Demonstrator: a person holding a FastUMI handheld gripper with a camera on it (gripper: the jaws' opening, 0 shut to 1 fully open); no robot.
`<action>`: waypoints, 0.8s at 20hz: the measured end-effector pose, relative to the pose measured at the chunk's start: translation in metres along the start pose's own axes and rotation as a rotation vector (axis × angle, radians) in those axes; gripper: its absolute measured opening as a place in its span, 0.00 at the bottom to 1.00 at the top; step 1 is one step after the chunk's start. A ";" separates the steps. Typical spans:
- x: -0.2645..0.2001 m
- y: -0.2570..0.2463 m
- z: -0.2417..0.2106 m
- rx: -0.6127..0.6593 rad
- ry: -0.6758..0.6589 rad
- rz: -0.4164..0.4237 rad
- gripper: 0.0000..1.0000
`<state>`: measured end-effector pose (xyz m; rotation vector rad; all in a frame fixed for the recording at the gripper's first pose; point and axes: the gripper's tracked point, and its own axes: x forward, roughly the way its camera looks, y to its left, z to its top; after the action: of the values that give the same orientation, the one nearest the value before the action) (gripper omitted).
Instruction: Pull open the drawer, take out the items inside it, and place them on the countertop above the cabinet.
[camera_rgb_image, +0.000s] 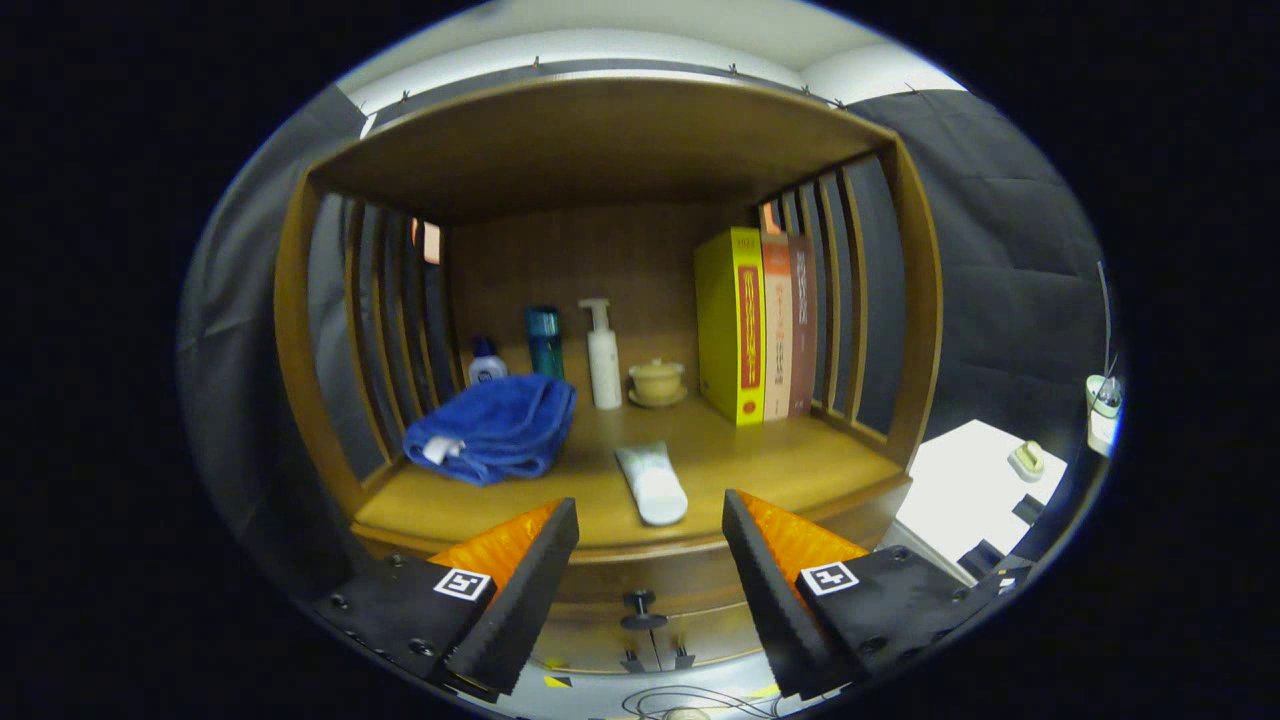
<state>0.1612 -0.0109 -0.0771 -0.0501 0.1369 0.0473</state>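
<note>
A wooden cabinet stands ahead of me, its countertop (780, 465) at about finger height. A white tube (652, 484) lies flat near the countertop's front edge, just beyond the gap between my fingers. My gripper (650, 555) is open with nothing between its fingers. Below the countertop edge, between the fingers, the drawer front (620, 585) shows with a small dark knob (641, 603). The drawer looks closed, and its inside is hidden.
A folded blue towel (493, 427) lies on the countertop's left. Behind stand a small bottle (486, 362), a teal bottle (545, 340), a white pump bottle (602, 355) and a lidded cup (657, 381). Upright books (752, 322) fill the right. A white table (975, 490) stands beside the cabinet.
</note>
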 end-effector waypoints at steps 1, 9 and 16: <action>-0.006 0.000 0.019 -0.010 -0.015 0.005 0.97; -0.057 0.019 0.133 -0.044 -0.111 0.072 0.97; -0.083 0.036 0.169 -0.059 -0.155 0.112 0.97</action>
<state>0.1001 0.0306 0.1001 -0.0972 -0.0169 0.1668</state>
